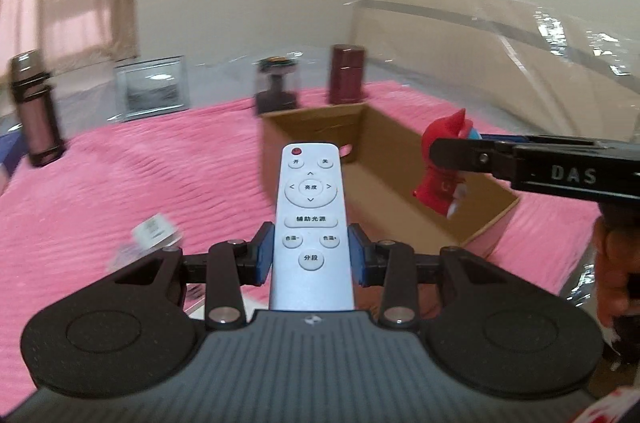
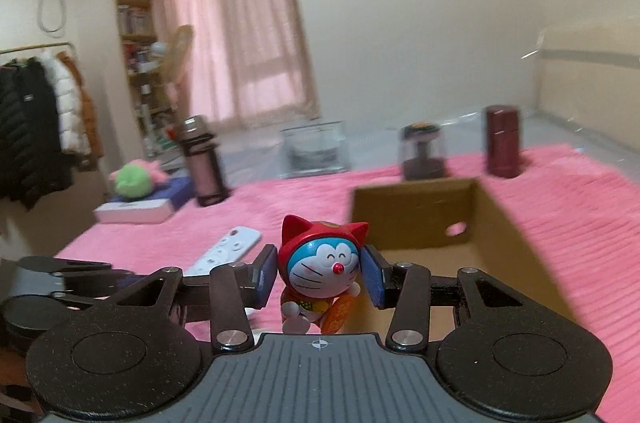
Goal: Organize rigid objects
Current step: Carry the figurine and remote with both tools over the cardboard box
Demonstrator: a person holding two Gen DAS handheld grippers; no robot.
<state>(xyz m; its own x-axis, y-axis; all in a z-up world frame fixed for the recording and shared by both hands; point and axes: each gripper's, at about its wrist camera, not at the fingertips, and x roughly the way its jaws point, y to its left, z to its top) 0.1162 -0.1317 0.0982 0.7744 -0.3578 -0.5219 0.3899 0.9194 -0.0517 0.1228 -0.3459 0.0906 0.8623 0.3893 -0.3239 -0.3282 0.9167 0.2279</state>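
**Remote and figurine held aloft, box waiting below**

You are mid-carry. Your left hand-held gripper (image 1: pixel 311 249) is clamped on the white remote (image 1: pixel 310 215), its blue pads pressing both long edges at the lower buttons; the remote sits at the centre of the left view, pointing toward the box (image 1: pixel 404 143). Your right hand-held gripper (image 2: pixel 318 277) grips the figurine (image 2: pixel 320 271) by the head, at the lower centre of the right view, face toward the camera. In the left view the figurine hangs over the box's right half. The open cardboard box rests on the pink blanket (image 1: pixel 120 183), apparently empty. Bottles stand behind it, upper centre. Next, judging by this, you lower each item inside the walls, clear of the rim, before loosening either grip.
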